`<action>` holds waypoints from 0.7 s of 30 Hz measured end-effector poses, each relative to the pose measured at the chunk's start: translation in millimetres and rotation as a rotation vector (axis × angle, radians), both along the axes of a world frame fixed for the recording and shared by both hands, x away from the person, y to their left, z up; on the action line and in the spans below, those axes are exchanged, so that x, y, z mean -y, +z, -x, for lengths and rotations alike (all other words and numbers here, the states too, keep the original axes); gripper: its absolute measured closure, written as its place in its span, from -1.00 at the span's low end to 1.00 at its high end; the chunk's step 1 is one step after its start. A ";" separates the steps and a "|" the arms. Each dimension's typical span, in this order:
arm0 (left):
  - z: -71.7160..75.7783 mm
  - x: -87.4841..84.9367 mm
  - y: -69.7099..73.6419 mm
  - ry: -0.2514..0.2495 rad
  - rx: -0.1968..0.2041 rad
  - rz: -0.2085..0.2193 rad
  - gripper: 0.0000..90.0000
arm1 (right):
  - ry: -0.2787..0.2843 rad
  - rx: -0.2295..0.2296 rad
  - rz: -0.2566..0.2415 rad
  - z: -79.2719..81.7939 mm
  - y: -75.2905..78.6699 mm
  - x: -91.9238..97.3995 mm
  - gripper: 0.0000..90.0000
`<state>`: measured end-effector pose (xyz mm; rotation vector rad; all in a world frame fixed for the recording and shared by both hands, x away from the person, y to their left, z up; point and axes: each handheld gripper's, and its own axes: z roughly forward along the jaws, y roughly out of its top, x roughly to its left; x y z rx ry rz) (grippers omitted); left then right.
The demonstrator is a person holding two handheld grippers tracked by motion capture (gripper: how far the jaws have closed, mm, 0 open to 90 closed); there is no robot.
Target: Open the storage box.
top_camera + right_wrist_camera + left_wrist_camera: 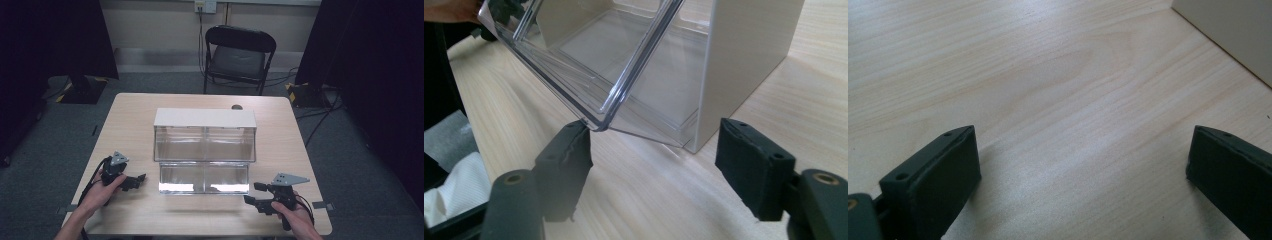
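Approach step, nothing gripped: one clear tilt-out bin (624, 65) in a white case (749, 65) sits just ahead of the right gripper (654, 160), bin's lower corner right above its left jaw, jaws apart and empty. Left gripper (1083, 170) released over bare table (1048, 75). Next likely: close onto the bin lip. Count: one bin unit, two grippers, one chair (239, 55)

Readable text, labels, brands, numbers, signs: none. You find no lettering on the clear drawer box (204, 145), on the table (130, 120), or on the folding chair (239, 55) at twelve o'clock beyond it.
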<state>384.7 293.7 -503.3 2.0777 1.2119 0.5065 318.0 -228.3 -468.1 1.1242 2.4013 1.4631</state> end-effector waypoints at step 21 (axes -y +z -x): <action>0.1 -0.3 0.1 -0.003 -0.001 -0.003 -1.00 | -0.003 0.054 -0.029 4.9 -3.9 -3.0 -0.19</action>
